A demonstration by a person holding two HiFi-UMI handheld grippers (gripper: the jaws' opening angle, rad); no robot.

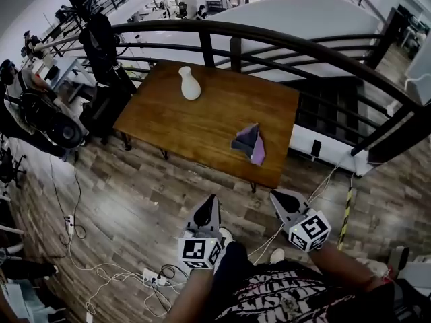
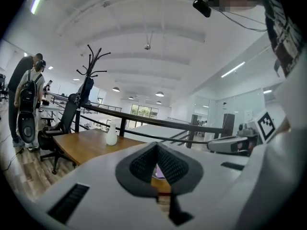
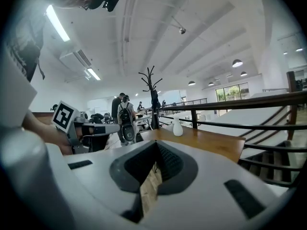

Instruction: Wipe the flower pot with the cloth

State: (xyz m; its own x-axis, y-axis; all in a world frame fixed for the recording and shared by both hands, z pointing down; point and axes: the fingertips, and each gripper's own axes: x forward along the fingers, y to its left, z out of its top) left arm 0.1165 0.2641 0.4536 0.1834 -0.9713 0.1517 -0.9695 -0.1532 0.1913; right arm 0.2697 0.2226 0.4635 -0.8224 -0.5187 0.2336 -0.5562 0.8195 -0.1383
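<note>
We see a brown wooden table (image 1: 202,123) at centre frame, smooth with a soft sheen. On it stand a white vase-shaped flower pot (image 1: 190,83), smooth-surfaced, and a crumpled purple-grey cloth (image 1: 250,144), soft and matt. The plank floor (image 1: 135,200) below looks like grained wood, and the dark curved railing (image 1: 269,39) above looks like metal

You held the left gripper (image 1: 211,199) and right gripper (image 1: 276,196) side by side above the plank floor (image 1: 135,200), short of the table (image 1: 215,113). On it, the white flower pot (image 1: 190,83) stood upright, well apart from the crumpled cloth (image 1: 249,144).
</note>
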